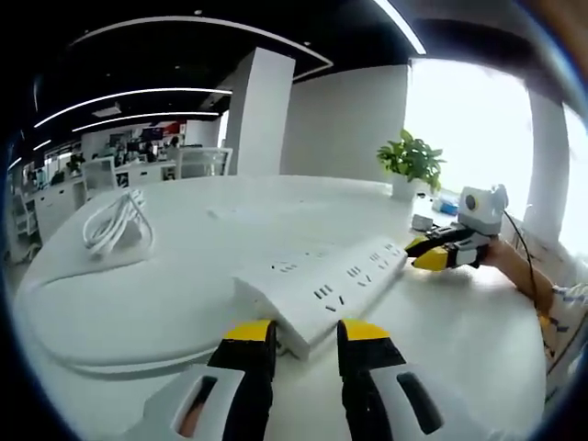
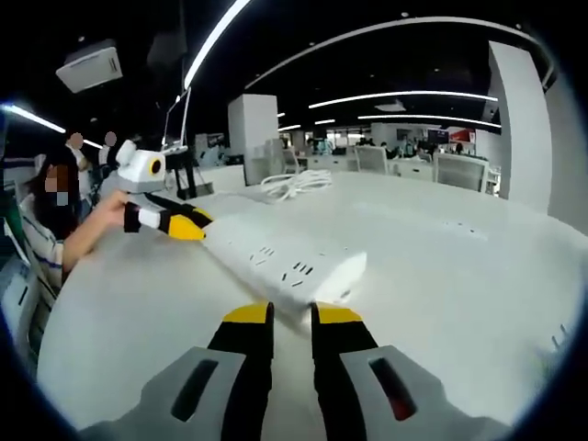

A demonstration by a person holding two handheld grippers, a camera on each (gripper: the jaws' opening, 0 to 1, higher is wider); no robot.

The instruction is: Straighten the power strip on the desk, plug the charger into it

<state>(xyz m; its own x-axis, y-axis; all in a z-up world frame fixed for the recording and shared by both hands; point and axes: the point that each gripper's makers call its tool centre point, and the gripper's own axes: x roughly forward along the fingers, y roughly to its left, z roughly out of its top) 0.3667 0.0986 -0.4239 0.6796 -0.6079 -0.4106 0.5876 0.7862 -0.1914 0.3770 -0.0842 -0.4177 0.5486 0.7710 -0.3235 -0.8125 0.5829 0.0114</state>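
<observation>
in the left gripper view we saw the left hand-held gripper (image 1: 307,335) with its yellow-tipped jaws held a narrow gap apart, gripping nothing, just short of the near end of the white power strip (image 1: 326,280). the power strip lay flat on the white counter (image 1: 184,303), running away from us toward the right. at its far end the right hand-held gripper (image 1: 434,254) came in from the right, its tips at or just beside that end; we could not tell whether they touched it.

in the right gripper view the right hand-held gripper (image 2: 292,317) also had its jaws narrowly apart and empty, right before the rounded end of the power strip (image 2: 285,262). the left hand-held gripper (image 2: 182,223) showed at the strip's other end, held by a person's hand (image 2: 112,213).

a coiled white cable (image 1: 118,222) lay well apart from the strip on the counter, also seen in the right gripper view (image 2: 296,184). a potted green plant (image 1: 412,163) stood near the counter's far edge.
</observation>
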